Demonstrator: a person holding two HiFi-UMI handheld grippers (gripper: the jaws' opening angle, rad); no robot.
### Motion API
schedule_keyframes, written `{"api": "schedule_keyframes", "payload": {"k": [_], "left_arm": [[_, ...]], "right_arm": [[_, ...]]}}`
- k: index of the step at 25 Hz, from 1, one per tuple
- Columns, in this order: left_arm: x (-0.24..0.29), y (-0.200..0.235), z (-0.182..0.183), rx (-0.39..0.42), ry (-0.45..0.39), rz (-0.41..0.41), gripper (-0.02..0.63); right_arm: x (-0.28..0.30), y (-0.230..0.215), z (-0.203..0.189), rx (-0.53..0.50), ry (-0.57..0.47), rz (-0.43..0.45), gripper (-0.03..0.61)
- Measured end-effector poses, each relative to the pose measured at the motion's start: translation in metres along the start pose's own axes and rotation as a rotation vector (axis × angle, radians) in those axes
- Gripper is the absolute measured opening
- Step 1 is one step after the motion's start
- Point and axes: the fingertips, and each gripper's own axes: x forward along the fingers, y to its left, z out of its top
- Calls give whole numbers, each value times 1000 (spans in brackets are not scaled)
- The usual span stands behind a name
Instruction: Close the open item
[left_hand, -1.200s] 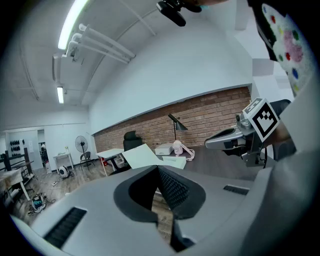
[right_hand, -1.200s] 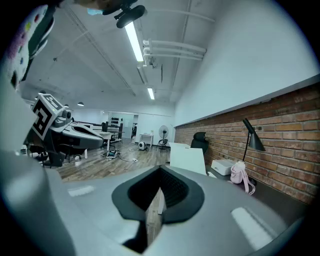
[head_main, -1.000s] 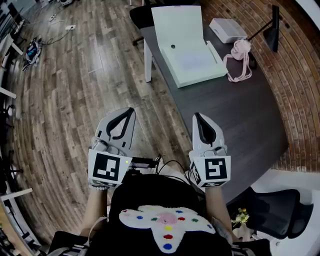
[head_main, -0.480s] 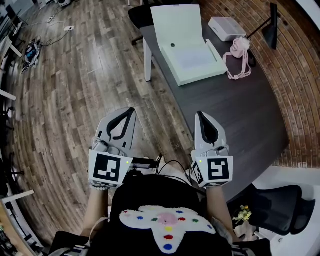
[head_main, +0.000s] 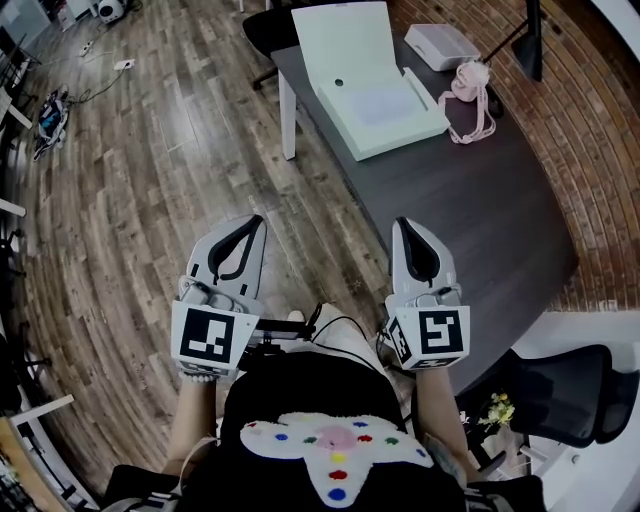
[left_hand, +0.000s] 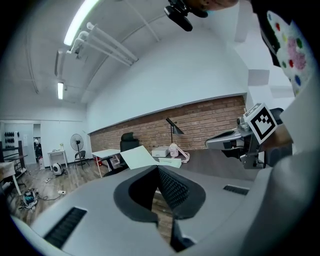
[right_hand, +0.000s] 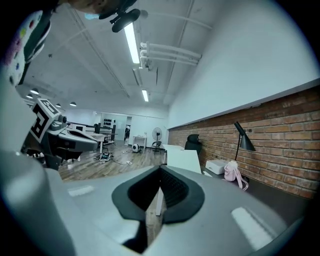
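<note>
A white box (head_main: 385, 110) lies open on the dark table (head_main: 470, 210), its lid (head_main: 343, 42) standing up at the back. Both grippers hang in front of my body, well short of the box. My left gripper (head_main: 248, 224) is over the wooden floor, shut and empty. My right gripper (head_main: 405, 228) is over the table's near edge, also shut with nothing in it. The left gripper view shows the box (left_hand: 145, 159) far ahead past the shut left gripper (left_hand: 159, 170). In the right gripper view the lid (right_hand: 182, 160) stands beyond the shut right gripper (right_hand: 161, 172).
Behind the open box stand a pink bag (head_main: 472, 95), a small white box (head_main: 440, 45) and a black lamp (head_main: 528, 40). A black chair (head_main: 265, 25) is at the table's far end and another (head_main: 570, 400) at the lower right. Wooden floor (head_main: 150, 180) lies to the left.
The head view has shifted: table and box now sit a little higher and further left in the picture. Both grippers stay shut and empty at about the same spots.
</note>
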Motion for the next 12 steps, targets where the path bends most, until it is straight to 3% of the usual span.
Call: {"api": "schedule_keyframes", "payload": {"k": [12], "left_arm": [[2,22,0,26,-14,35,3]], "right_arm": [[16,5,-7,4,15,10,9]]}}
